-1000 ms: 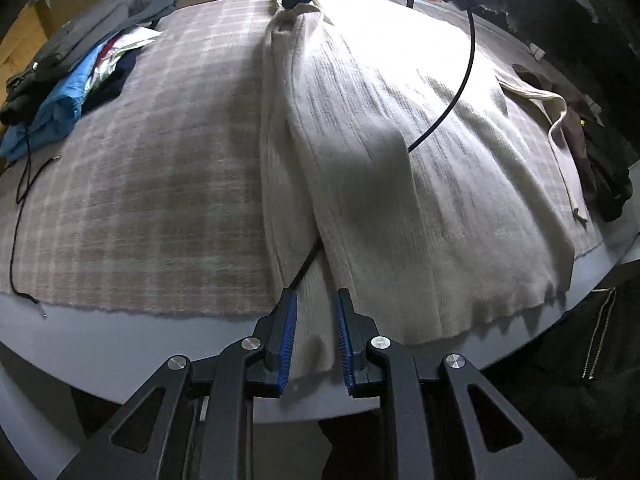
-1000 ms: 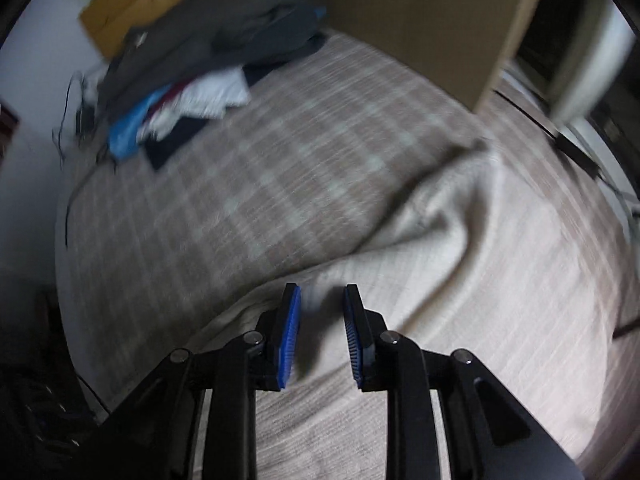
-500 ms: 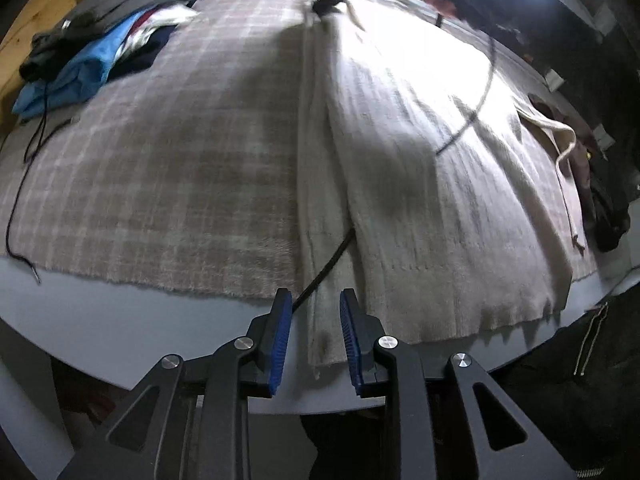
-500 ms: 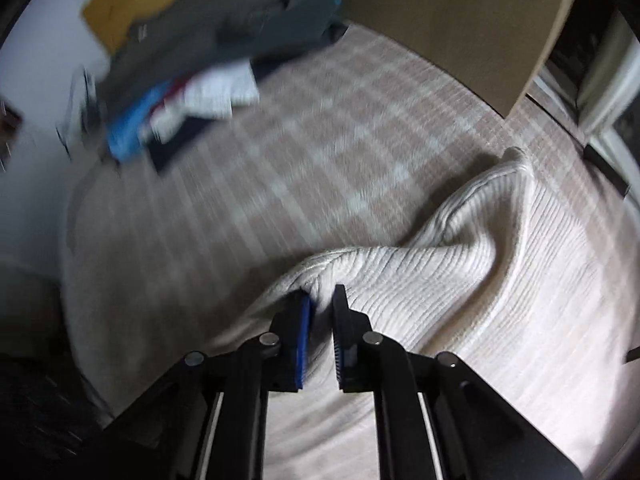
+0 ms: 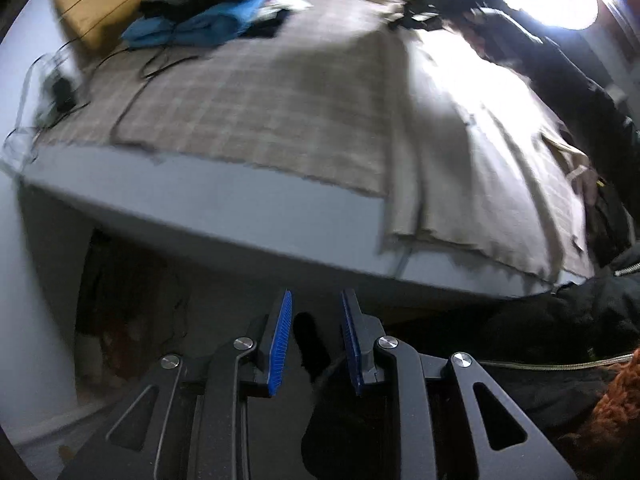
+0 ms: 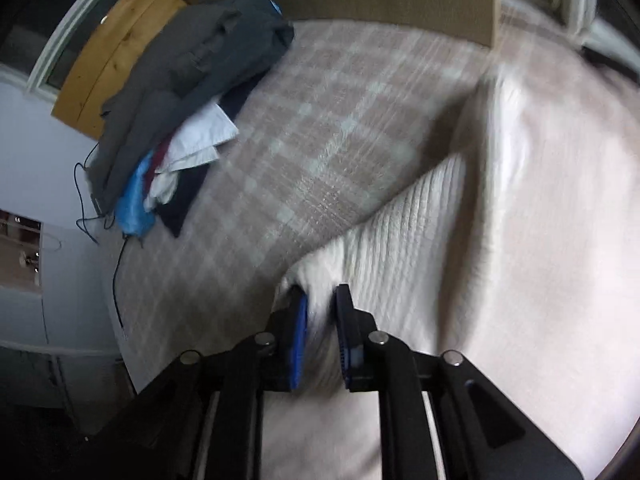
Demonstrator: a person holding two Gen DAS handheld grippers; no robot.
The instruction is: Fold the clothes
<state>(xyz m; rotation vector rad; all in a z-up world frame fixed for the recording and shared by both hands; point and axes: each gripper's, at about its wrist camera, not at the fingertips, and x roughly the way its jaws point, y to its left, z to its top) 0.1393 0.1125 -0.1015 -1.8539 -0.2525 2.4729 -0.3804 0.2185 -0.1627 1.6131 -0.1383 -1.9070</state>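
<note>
Cream ribbed sweater (image 6: pixel 420 240) lies spread on a plaid blanket (image 6: pixel 320 128), one bunched fold caught in the right gripper (image 6: pixel 322 320).

Its jaws have just been opening from a tighter squeeze, yet the knit still sits pinched between the blue pads (image 6: pixel 300 332). In the left wrist view the sweater (image 5: pixel 472 152) runs to the near edge of the grey table (image 5: pixel 240 208), its hem hanging slightly over. The left gripper (image 5: pixel 316 340) hangs off the table's edge, well apart from the sweater, jaws apart with only a dark blurred shape behind them. A pile of dark, blue and white clothes (image 6: pixel 180 100) sits at the blanket's far side.
</note>
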